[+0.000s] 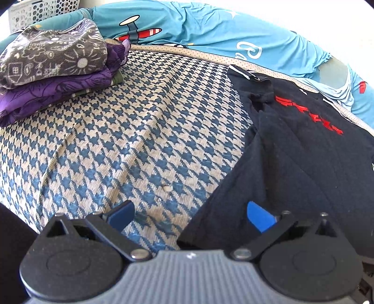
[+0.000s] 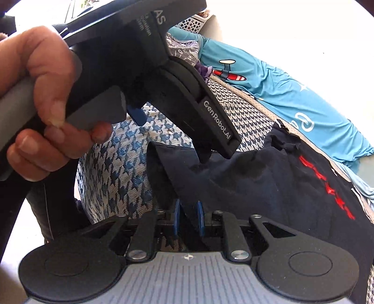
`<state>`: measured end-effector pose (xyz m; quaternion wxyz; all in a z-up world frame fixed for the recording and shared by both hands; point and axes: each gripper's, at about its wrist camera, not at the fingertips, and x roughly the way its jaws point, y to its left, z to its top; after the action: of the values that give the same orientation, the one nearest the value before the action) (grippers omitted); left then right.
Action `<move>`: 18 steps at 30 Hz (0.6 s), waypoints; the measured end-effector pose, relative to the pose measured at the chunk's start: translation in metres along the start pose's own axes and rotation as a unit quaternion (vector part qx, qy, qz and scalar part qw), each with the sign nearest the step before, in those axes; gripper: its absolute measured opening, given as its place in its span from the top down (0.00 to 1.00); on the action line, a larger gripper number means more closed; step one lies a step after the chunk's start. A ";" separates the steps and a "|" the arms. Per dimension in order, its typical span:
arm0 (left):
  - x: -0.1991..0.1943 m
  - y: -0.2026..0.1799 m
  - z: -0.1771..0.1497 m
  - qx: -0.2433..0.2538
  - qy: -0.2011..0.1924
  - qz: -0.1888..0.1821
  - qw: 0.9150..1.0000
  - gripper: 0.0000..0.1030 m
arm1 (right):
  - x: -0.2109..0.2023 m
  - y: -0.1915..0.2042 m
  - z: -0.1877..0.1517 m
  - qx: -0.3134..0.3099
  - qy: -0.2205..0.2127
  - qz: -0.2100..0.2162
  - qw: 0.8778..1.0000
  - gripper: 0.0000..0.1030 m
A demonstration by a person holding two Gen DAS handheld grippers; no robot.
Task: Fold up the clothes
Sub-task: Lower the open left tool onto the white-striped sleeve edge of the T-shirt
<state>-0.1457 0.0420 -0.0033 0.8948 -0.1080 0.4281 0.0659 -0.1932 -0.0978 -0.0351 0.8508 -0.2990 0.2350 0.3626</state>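
Observation:
A black garment (image 1: 292,145) with red lettering lies on the right of a blue-and-cream houndstooth cushion (image 1: 131,140). My left gripper (image 1: 190,216) hangs open above the garment's near edge, its right blue pad (image 1: 259,217) over the black cloth and its left pad over bare cushion. In the right wrist view my right gripper (image 2: 188,218) has its blue pads close together, shut on a raised fold at the edge of the black garment (image 2: 268,187). The cloth runs taut from those pads up to a lifted corner.
A stack of folded clothes (image 1: 53,70), grey print over purple, sits at the cushion's far left. A light blue shirt with an aeroplane print (image 1: 187,30) lies along the back. A white perforated basket (image 1: 42,9) stands behind. A person's hand (image 2: 39,98) holds the left tool.

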 end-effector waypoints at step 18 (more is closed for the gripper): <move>-0.005 -0.003 0.000 0.006 -0.020 0.011 1.000 0.00 | -0.007 -0.003 0.004 0.031 -0.011 0.045 0.998 0.96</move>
<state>-0.1477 0.0396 0.0010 0.9032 -0.0964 0.4114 0.0752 -0.1946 -0.0998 -0.0273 0.8449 -0.2581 0.2501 0.3962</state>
